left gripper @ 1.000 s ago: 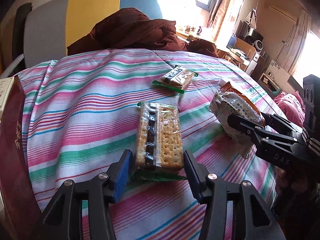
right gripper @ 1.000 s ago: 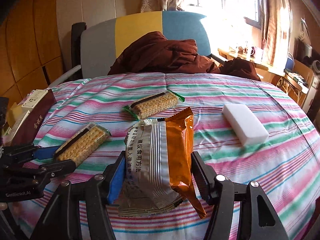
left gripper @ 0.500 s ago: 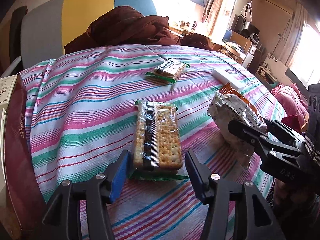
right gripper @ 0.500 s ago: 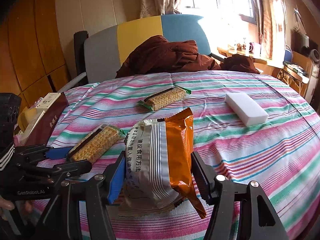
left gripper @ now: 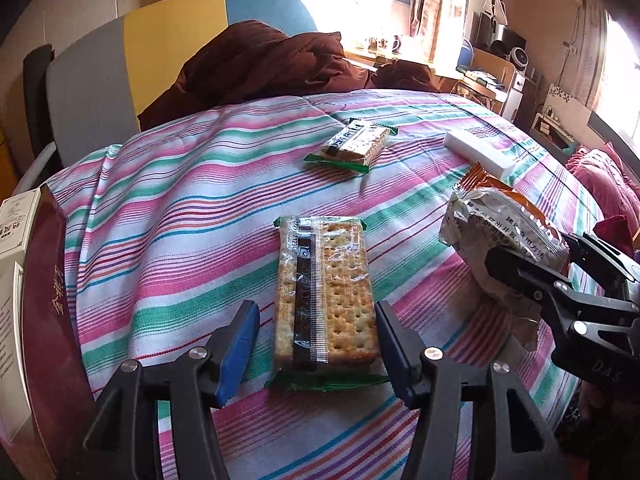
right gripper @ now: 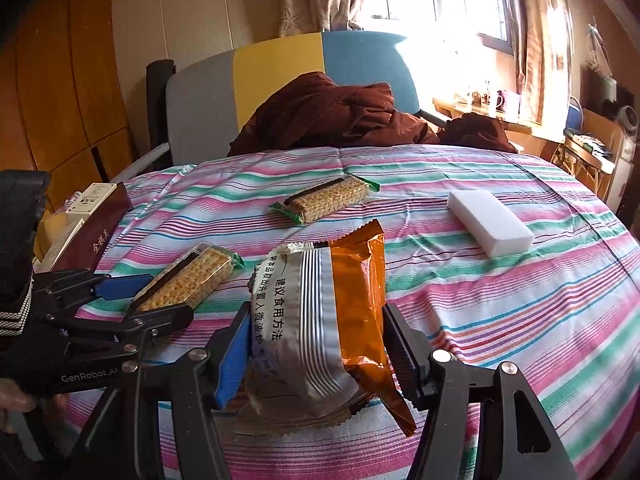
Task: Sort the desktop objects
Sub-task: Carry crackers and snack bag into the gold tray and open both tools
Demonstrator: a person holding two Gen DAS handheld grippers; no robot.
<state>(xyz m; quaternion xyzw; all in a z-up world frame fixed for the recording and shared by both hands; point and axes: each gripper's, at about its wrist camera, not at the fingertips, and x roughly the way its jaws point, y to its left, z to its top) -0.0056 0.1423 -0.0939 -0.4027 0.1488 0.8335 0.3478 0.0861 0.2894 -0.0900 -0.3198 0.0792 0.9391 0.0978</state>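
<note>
Setting: sunlit bedroom; a striped cloth (right gripper: 500,312) in pink, green and white covers the rounded work surface, with a grey, yellow and blue chair back (right gripper: 280,76) and a heap of dark red fabric (right gripper: 336,116) behind it.

Left gripper (left gripper: 316,350): jaws spread, one on each side of the near cracker pack (left gripper: 326,292), which lies flat on the cloth; in the left wrist view the right jaw looks to be at the wrapper's edge and the left jaw stands clear of it. Nothing is pinched.

Right gripper (right gripper: 316,354): jaws pressed onto the sides of the orange and silver snack bag (right gripper: 324,320); the bag's far end stands up off the cloth, so it looks held and carried, not resting.

Far cracker pack (right gripper: 326,200): lies alone further back on the cloth, untouched, well apart from both grippers.

White block (right gripper: 490,222): a plain sponge-like bar at the right of the cloth, apart from the snacks.

Boxes at the left edge: a dark red box (left gripper: 48,308) with white cartons (left gripper: 16,220) against it; whether this is the sorting spot cannot be told.

Done so far: little shows as sorted; the four loose items are spread over the cloth with no clear groups.

Left to do: by my reading, nearly all of it. The bag needs a place, the near pack is about to be gripped, and the far pack and the block wait.
</note>
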